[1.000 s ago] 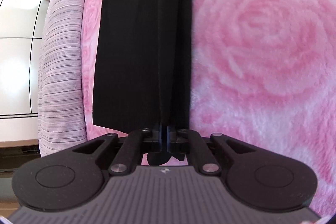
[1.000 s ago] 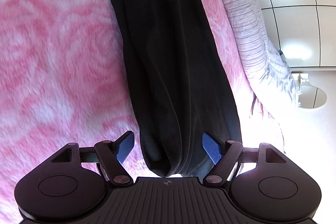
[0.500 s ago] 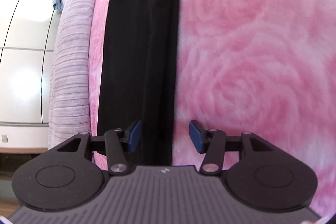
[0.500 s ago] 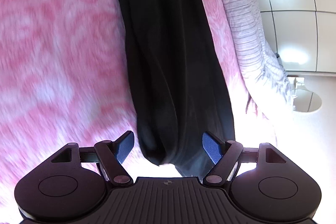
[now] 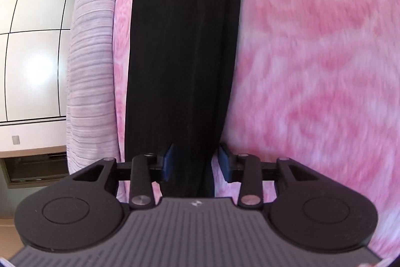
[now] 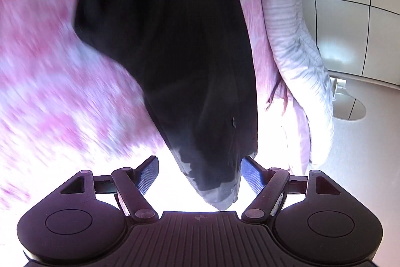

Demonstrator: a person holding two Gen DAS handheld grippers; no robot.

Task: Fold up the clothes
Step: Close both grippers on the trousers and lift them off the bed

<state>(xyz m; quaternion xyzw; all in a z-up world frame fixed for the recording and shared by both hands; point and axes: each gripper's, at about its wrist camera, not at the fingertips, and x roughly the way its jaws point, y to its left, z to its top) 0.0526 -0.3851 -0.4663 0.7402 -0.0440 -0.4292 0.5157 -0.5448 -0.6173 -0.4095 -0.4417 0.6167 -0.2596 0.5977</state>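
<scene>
My left gripper point(image 5: 195, 162) is closing around the black garment point(image 5: 182, 41) on the pink blanket point(image 5: 312, 66), near the bed's edge. My right gripper point(image 6: 200, 169) stands released at the garment's end point(image 6: 217, 189); only this view shows it.

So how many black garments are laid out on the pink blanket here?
1. The black garment lies lengthwise on the pink blanket, beside the striped bedding. More may lie outside both views.
</scene>
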